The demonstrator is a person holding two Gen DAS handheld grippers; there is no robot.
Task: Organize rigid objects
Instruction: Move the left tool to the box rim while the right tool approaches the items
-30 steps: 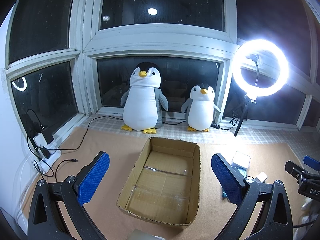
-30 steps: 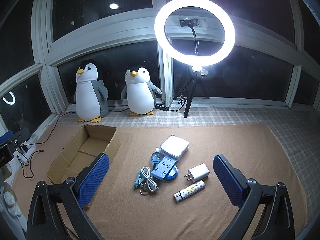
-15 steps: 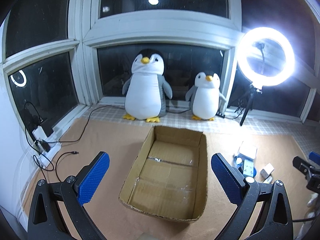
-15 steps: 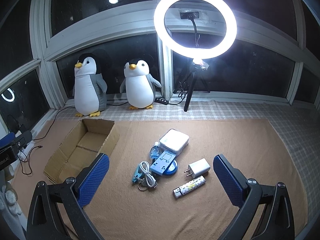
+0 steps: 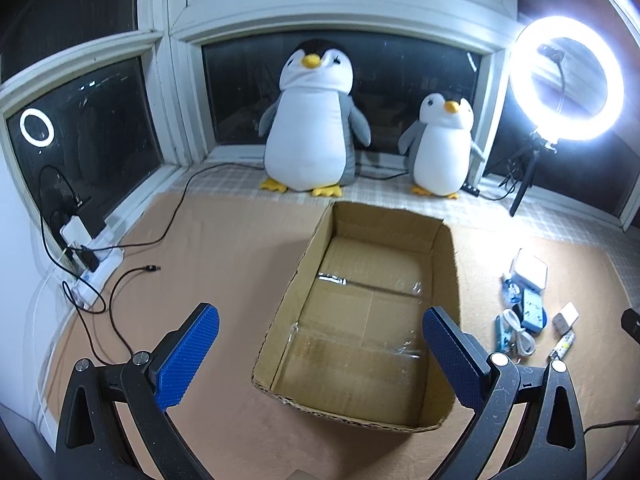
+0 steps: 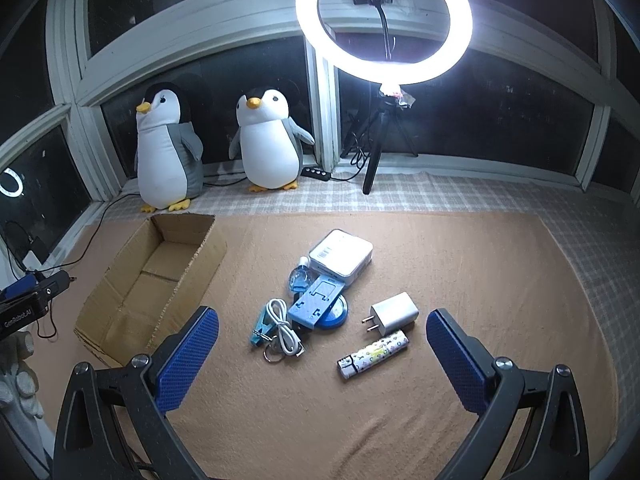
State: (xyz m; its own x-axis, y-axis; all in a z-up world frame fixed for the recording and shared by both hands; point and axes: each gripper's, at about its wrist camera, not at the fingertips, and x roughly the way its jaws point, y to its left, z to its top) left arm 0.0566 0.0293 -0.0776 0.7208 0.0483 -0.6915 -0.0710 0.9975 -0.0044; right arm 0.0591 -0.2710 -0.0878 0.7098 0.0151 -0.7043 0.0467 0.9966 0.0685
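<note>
Right wrist: two penguins, one box, one lighter

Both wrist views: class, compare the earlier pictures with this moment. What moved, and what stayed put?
Only the cameras shifted: the left gripper and right gripper drew closer to the mat. Both remain open and empty. The cardboard box, still empty, the white charger, the lighter and the other small items have not moved.

i see dark bay windows in white frames, a glowing ring light, and tan carpet.
</note>
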